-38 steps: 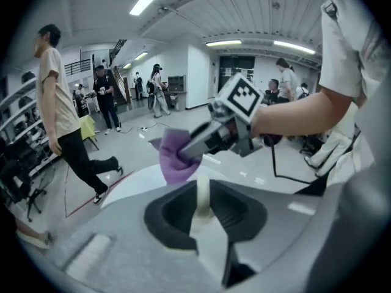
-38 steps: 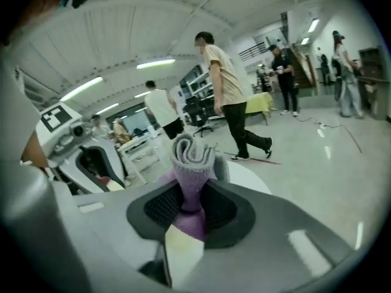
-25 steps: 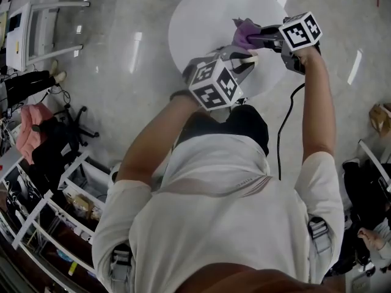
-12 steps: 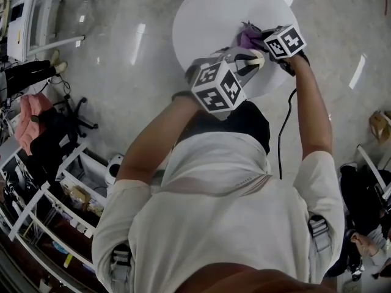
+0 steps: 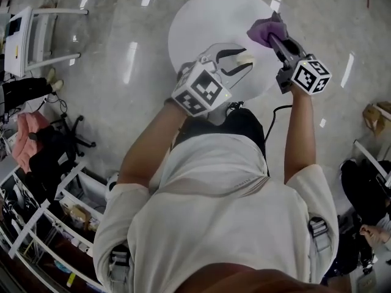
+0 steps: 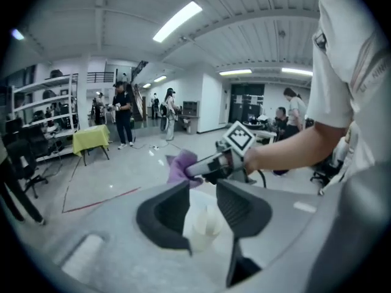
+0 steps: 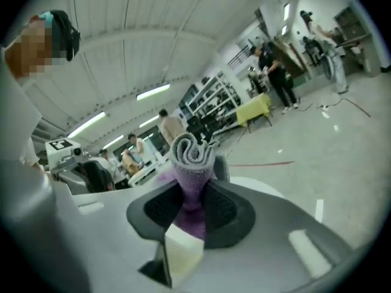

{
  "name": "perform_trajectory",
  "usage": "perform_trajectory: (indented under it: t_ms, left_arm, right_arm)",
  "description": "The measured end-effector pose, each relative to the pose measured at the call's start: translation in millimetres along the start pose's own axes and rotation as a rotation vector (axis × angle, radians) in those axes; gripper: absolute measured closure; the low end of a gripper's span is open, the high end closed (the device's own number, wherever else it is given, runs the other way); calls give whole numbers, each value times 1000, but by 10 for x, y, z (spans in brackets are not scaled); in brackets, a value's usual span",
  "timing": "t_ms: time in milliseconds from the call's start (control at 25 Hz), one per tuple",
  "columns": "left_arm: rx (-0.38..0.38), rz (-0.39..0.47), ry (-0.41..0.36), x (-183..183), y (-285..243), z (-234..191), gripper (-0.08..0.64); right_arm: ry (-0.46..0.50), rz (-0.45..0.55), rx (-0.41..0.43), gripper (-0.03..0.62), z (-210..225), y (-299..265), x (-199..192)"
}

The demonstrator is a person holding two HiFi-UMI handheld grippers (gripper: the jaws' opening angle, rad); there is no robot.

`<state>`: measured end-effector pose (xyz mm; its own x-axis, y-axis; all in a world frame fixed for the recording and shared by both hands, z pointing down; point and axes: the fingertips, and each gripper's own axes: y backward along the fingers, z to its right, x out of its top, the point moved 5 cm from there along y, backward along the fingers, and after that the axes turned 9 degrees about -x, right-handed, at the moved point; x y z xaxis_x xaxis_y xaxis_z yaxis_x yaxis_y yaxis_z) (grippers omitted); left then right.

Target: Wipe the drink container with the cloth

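A small pale cup [image 5: 245, 58] stands on the round white table [image 5: 201, 23]. My left gripper [image 5: 234, 57] sits around it, jaws opening, and the pads no longer press on it. In the left gripper view the cup [image 6: 204, 227] shows between the dark jaws of that gripper [image 6: 203, 191]. My right gripper [image 5: 273, 35] is lifted off to the cup's far right, shut on a bunched purple cloth [image 5: 261, 29]. In the right gripper view the cloth [image 7: 192, 157] sticks up rolled from that gripper [image 7: 195, 194]. The left gripper view also shows the cloth [image 6: 180, 166] beyond the cup.
A black cable [image 5: 282, 127] hangs from the right gripper. On the floor at left are a white frame [image 5: 36, 35], an office chair [image 5: 67, 133] and shelving [image 5: 55, 218]. People stand farther back by a yellow-covered table [image 6: 90, 140].
The left jaws have spread apart from the cup. The right gripper has swung the cloth away from the cup, up and to the right, with its marker cube now nearer me.
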<state>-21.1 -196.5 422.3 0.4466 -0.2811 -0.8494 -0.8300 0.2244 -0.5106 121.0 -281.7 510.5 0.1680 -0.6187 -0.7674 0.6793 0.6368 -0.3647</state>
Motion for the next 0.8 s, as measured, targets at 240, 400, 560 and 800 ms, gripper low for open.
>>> perform_trajectory:
  t_ms: [240,400,560,800]
  left_arm:
    - [66,218,-22,517,753,328,484]
    - [135,315,-45,684,1332,415,516]
    - [192,421,-42,768,1836,714,541]
    - [290,540,-29,857,2542,908,557]
  right_arm:
    - [129,256,-141,497,-657,1064,363]
    - [224,341,-171,497,-1291,1372,625]
    - [260,395,-188,497,-1889,1817,772]
    - [300,471,-182,497,-2574,2226,1012]
